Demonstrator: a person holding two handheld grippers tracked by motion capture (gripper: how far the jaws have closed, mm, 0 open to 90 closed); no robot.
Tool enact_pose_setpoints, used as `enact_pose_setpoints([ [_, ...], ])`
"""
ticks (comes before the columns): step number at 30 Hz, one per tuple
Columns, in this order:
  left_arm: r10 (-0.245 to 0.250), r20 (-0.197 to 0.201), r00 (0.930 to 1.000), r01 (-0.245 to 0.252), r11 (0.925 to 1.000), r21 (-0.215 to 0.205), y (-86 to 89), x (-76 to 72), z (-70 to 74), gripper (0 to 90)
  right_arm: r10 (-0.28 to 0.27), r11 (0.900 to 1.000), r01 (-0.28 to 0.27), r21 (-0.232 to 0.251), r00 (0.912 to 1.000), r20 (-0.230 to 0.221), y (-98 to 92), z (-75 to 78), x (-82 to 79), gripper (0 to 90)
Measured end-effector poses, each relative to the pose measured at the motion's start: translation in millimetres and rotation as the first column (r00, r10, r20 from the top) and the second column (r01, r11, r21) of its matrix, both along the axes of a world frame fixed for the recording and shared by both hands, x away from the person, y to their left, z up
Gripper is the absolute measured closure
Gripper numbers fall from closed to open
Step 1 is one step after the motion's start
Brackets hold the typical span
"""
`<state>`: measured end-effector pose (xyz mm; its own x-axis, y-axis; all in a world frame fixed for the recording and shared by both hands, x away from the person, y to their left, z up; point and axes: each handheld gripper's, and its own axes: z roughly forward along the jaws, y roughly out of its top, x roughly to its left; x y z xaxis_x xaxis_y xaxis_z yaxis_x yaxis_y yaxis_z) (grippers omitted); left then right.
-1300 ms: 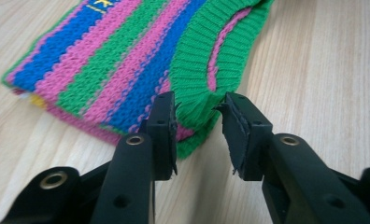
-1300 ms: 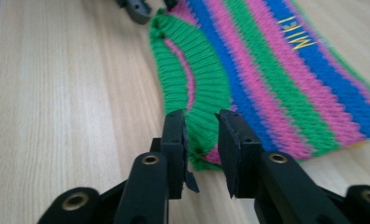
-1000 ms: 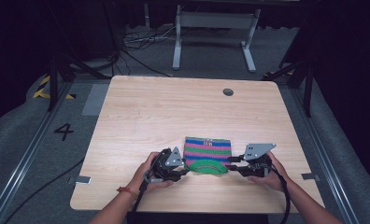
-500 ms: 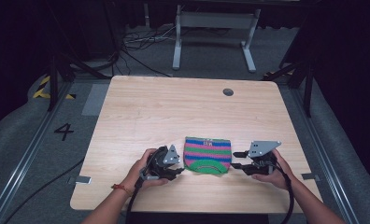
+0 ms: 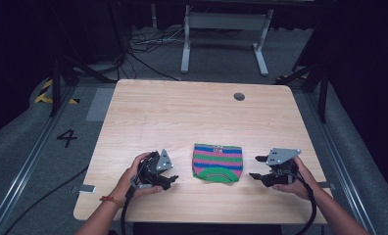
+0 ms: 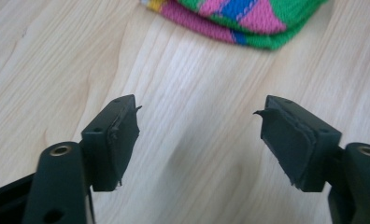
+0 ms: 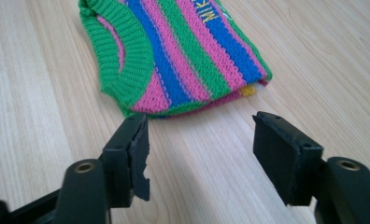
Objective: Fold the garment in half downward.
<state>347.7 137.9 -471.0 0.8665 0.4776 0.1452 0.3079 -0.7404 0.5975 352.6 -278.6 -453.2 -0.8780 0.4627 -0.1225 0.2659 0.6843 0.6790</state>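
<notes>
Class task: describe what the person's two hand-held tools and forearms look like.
Each tool, left and right, is black with two blocky jaws lined by ragged dark pads, topped by a grey three-cornered plate and trailing a black cable. The forearms are sleeveless; a red band circles the left wrist.

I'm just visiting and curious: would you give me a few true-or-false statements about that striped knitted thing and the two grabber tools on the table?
1. The striped knitted garment lies folded on the wooden table. True.
2. The left gripper is clamped on the garment. False: its jaws stand apart over bare wood, nothing between them.
3. The right gripper is beside the garment, jaws apart and empty. True.
4. The garment is plain grey. False: it is striped green, pink and blue.
</notes>
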Motion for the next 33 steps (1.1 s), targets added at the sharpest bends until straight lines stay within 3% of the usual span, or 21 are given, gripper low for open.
enact_pose_setpoints([
  [6, 0.025, 0.0, 0.9997, -0.025, 0.9995, 0.019, 18.5, -8.1, -2.4, 24.1, -0.066, 0.998, 0.066, -0.012, 0.9975, 0.024, -14.4, -0.5, -3.1, 30.7],
  [12, 0.068, 0.003, 0.9977, -0.068, 0.9975, 0.018, 36.1, -13.0, -5.1, 21.5, -0.112, 0.993, 0.113, -0.031, 0.9934, 0.023, -29.4, -5.0, -7.0, 27.2],
  [16, 0.095, 0.003, 0.9955, -0.095, 0.9947, 0.04, 46.6, -16.8, -8.1, 18.1, -0.144, 0.989, 0.145, -0.028, 0.9893, 0.025, -42.8, -8.6, -9.6, 26.9],
  [24, 0.174, -0.017, 0.9846, -0.174, 0.9848, -0.004, 71.2, -18.0, -15.8, 16.9, -0.232, 0.973, 0.232, 0.003, 0.9726, 0.004, -71.3, -16.1, -14.1, 26.3],
  [26, 0.204, -0.014, 0.979, -0.204, 0.9787, -0.023, 78.1, -16.4, -16.8, 17.2, -0.262, 0.965, 0.262, -0.014, 0.9649, 0.008, -79.9, -20.5, -15.3, 26.2],
  [30, 0.235, -0.041, 0.971, -0.238, 0.9694, -0.062, 89.4, -16.8, -20.1, 17.3, -0.314, 0.949, 0.314, -0.001, 0.9494, -0.016, -95.7, -27.2, -18.6, 25.6],
  [33, 0.247, -0.065, 0.9669, -0.252, 0.9634, -0.09, 96.0, -18.3, -22.2, 17.1, -0.33, 0.944, 0.33, 0.007, 0.9437, -0.025, -102.6, -30.6, -20.8, 25.1],
])
